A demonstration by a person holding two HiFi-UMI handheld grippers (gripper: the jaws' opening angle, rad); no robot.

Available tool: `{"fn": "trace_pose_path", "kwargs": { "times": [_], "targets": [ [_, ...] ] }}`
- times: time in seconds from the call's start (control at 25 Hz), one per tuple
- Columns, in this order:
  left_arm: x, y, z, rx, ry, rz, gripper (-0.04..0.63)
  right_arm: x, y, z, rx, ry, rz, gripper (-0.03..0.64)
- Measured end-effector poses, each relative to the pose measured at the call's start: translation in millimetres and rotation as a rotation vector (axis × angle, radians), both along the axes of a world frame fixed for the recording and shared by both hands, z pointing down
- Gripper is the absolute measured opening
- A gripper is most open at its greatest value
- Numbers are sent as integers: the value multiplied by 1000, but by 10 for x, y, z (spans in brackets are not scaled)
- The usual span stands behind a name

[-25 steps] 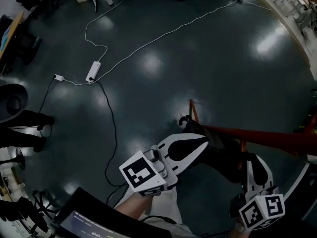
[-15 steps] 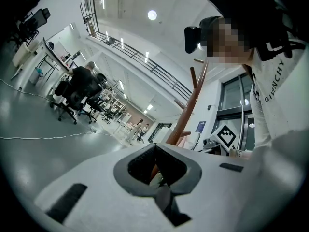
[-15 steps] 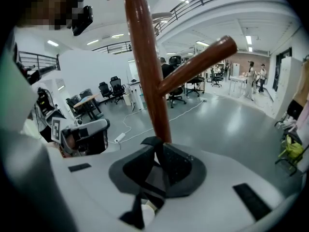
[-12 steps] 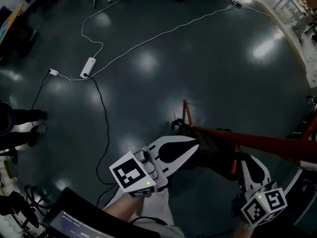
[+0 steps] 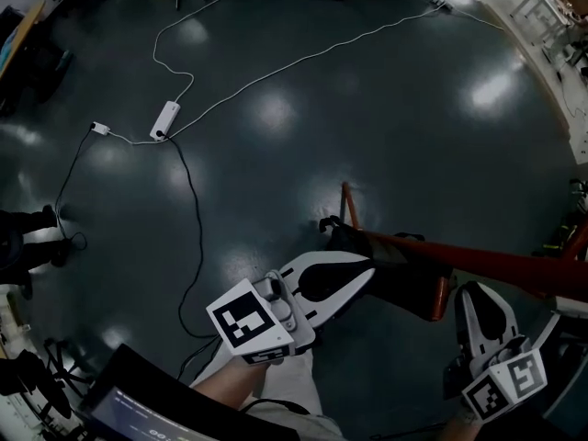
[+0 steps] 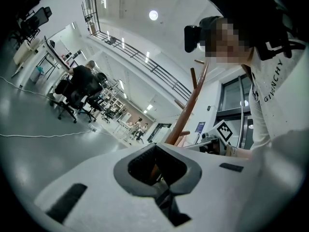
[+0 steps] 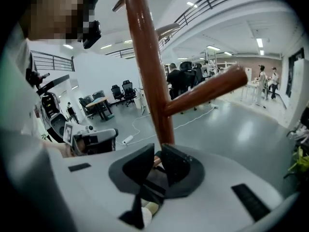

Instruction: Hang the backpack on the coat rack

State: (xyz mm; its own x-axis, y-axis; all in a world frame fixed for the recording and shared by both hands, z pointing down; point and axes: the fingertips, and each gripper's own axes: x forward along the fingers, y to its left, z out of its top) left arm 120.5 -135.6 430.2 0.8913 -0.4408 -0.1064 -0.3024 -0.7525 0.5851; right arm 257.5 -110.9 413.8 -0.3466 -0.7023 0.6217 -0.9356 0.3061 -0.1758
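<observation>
My left gripper [image 5: 367,266] has its white jaws released and empty, tips touching the soft black backpack [image 5: 404,274]. My right gripper [image 5: 478,289], jaws narrowly parted and empty, has drawn back from it. The backpack hangs on the glossy red-brown coat rack [image 5: 501,265]. Beyond the rack, a thin white cable [image 5: 276,72] lies on the floor.

Open office: desks [image 7: 98,101], swivel chairs [image 7: 127,91]

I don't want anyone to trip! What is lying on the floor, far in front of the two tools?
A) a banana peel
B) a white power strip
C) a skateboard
B: in the head view a white power strip lies on the dark floor. No peel or skateboard is anywhere.
</observation>
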Motion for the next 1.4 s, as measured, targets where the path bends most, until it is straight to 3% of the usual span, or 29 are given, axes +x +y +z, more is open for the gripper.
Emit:
{"fn": "trace_pose_path", "kwargs": {
  "times": [0.08,0.24,0.48,0.6,0.8,1.0,1.08,1.24,1.4],
  "targets": [
    [-14,-10,-30,-3,-2,0,9,-36,56,4,-2,-33,-1,37],
    [-53,13,-8,12,-2,-1,9,-163,140,-171,105,-150,7,38],
    [-85,150,-74,37,4,17,9,-296,408,-424,203,-427,57,37],
    [-87,197,-148,48,9,25,9,-345,554,-727,326,-576,32,37],
    [-116,274,-313,61,17,47,9,-501,709,-918,410,-520,35,35],
    [-71,387,-610,76,57,77,9,-984,898,-1213,481,-542,-23,35],
    [-53,458,-771,90,65,96,9,-1073,937,-1325,493,-587,-4,35],
    [-36,594,-1067,131,76,140,9,-1031,1019,-1473,493,-776,83,37],
    [-112,699,-1226,149,71,158,9,-1205,1097,-1493,451,-745,73,37]
  ]
}}
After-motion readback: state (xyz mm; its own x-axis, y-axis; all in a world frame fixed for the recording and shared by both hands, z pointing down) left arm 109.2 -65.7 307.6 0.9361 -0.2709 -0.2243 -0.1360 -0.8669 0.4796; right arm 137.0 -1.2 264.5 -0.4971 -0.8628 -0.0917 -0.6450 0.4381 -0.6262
